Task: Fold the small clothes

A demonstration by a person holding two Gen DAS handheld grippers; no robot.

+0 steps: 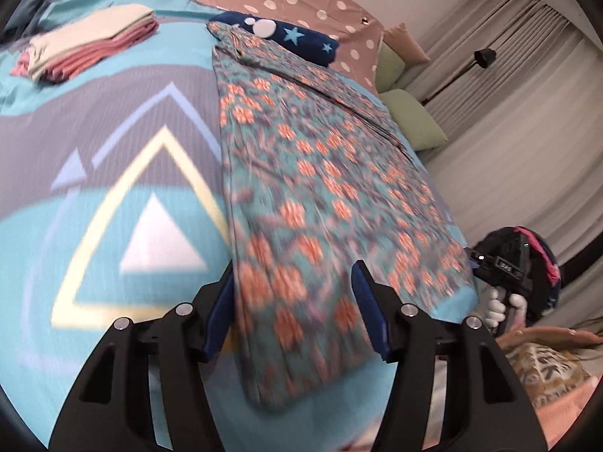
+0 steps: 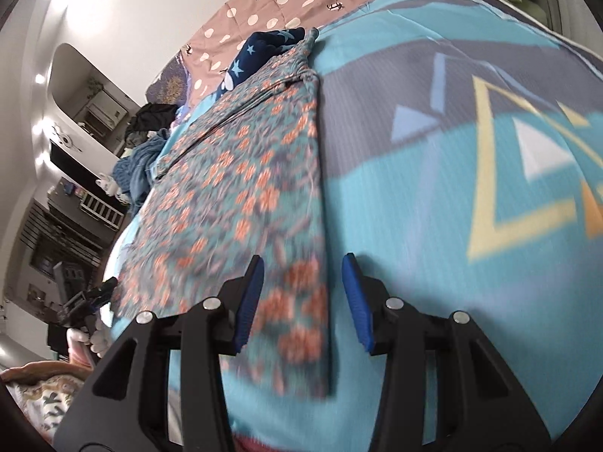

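A bed with a teal triangle-patterned cover (image 1: pixel 113 143) carries a floral garment (image 1: pixel 309 188) laid out long and flat. The left gripper (image 1: pixel 294 293) and the right gripper (image 2: pixel 301 286) hover over its near end, jaws parted and empty. Folded clothes (image 1: pixel 86 45) lie farther back.

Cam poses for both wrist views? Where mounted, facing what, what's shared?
Left wrist: behind the left gripper, angled down the floral garment; right gripper and a gloved hand at right.
Right wrist: behind the right gripper, over the garment's other near corner; left gripper at far left.
Shared: garment, bedspread, star-print cloth.
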